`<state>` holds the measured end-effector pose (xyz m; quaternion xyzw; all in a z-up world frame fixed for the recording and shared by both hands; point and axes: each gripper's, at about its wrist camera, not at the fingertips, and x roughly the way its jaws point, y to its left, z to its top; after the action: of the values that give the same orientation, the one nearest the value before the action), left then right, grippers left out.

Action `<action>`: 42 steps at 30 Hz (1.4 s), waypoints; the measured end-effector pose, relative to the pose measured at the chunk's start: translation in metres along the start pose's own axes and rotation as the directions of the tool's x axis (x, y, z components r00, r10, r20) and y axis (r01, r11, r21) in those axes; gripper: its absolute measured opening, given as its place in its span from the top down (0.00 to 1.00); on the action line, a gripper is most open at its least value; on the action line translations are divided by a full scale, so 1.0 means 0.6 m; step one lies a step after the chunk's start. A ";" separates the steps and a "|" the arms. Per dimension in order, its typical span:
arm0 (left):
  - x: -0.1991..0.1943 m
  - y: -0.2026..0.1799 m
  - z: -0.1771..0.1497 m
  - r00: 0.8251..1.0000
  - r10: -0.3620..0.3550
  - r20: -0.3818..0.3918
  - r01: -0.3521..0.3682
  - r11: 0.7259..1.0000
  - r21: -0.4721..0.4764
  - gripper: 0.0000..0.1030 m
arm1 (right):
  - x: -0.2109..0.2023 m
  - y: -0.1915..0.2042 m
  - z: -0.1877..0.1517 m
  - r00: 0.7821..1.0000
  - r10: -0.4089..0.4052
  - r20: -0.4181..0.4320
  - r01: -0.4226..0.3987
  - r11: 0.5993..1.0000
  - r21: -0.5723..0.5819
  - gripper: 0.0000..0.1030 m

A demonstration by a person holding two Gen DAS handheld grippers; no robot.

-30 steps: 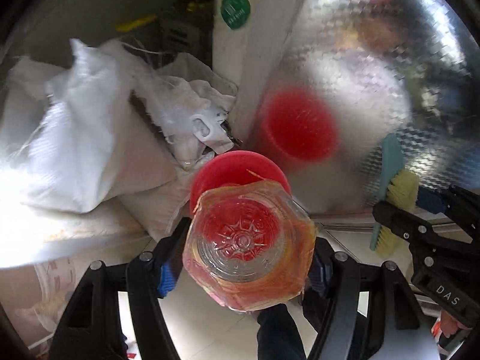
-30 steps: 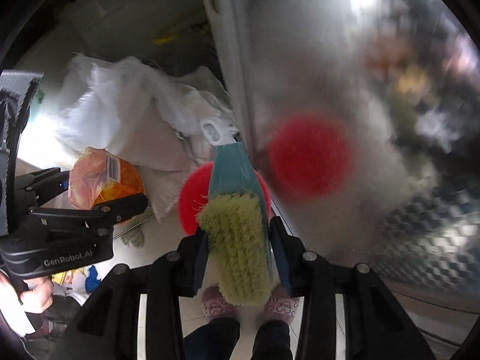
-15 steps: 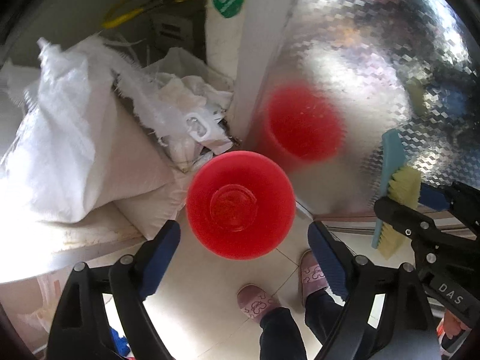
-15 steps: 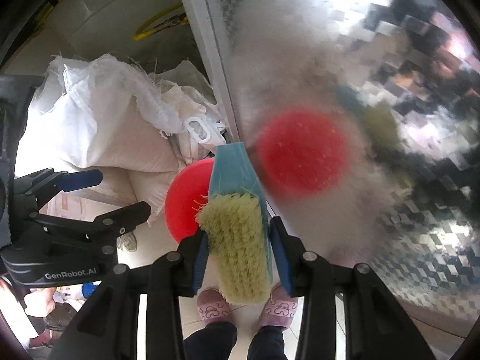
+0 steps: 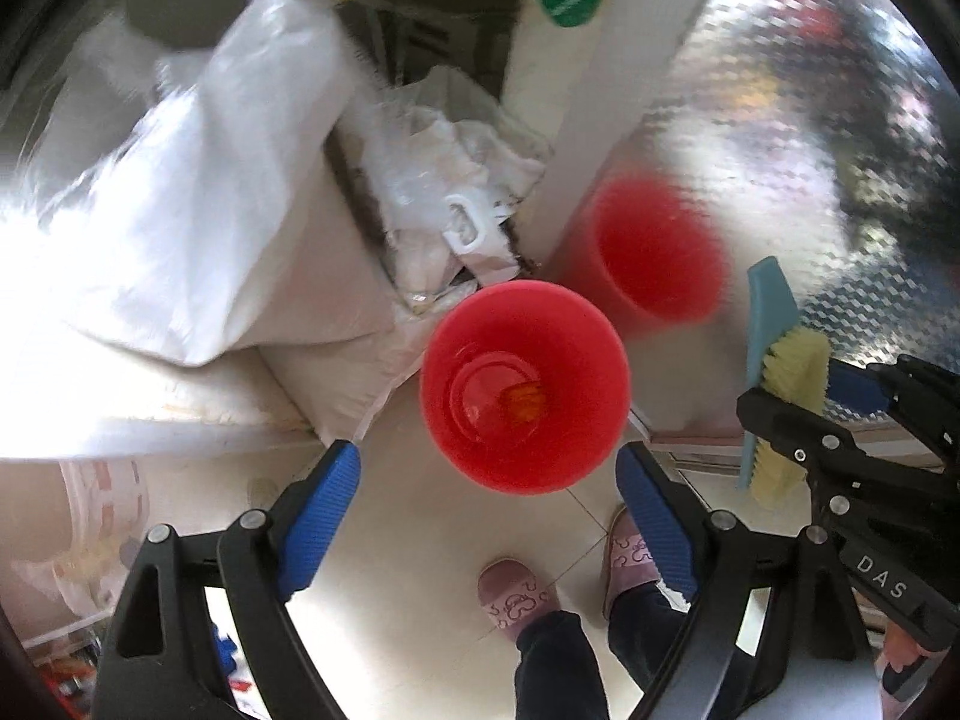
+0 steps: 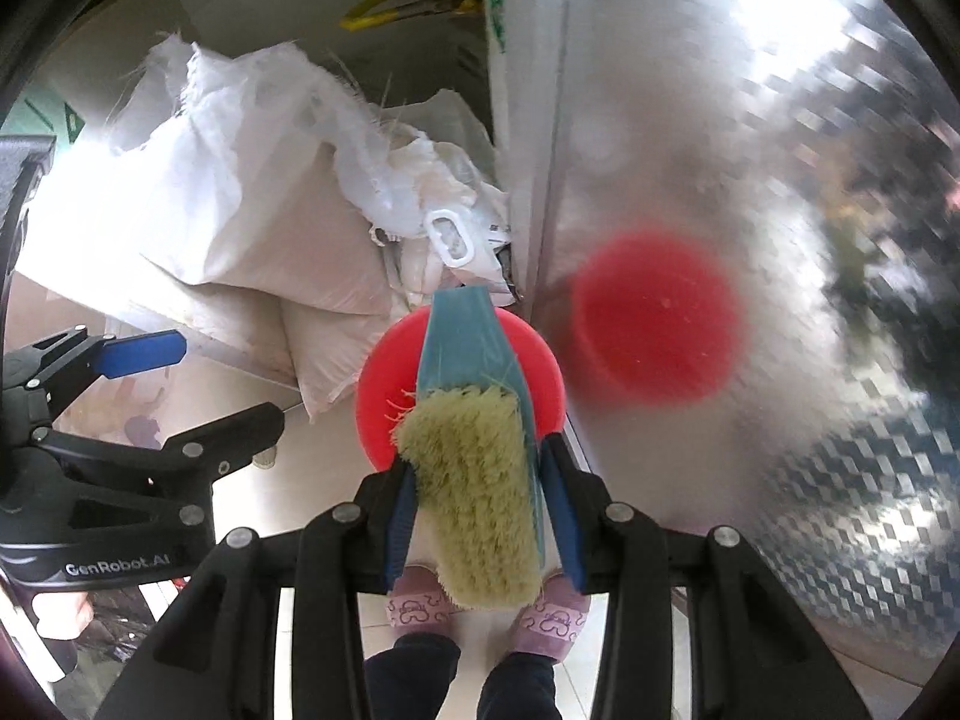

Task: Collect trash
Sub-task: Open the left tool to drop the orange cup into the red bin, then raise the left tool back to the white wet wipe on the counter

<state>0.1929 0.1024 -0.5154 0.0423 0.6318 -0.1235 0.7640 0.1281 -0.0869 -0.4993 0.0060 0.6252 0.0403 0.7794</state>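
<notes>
Red bin [image 5: 522, 384] below empty left claw [image 5: 489, 501] — orange trash [image 5: 525, 402] inside.

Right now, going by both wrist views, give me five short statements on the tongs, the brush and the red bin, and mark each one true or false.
1. The left tongs hold a bottle. False: nothing is between them.
2. The right tongs are clamped on a scrub brush. True.
3. The red bin is empty. False: an orange item lies at its bottom.
4. The brush has yellowish bristles on a teal back. True.
5. The red bin stands on top of the white sacks. False: it stands on the floor beside them.
</notes>
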 end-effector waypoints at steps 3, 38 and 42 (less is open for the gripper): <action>-0.001 0.012 -0.005 1.000 0.007 -0.004 -0.007 1.000 -0.028 0.17 | 0.011 0.009 0.005 1.000 0.010 -0.010 -0.010 1.000 -0.020 0.64; -0.338 0.016 -0.056 0.992 0.087 0.095 -0.073 0.987 -0.141 0.17 | -0.300 0.086 0.022 0.986 -0.034 0.164 0.045 0.997 -0.062 0.36; -0.434 -0.004 -0.044 0.984 0.072 0.161 -0.056 0.993 -0.103 0.17 | -0.399 0.083 0.028 0.972 -0.054 0.227 0.064 0.997 -0.037 0.35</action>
<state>0.1224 0.1412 -0.2662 0.0149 0.5704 -0.0706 0.8182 0.0906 -0.0531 -0.2595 -0.0251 0.5315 0.0297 0.8462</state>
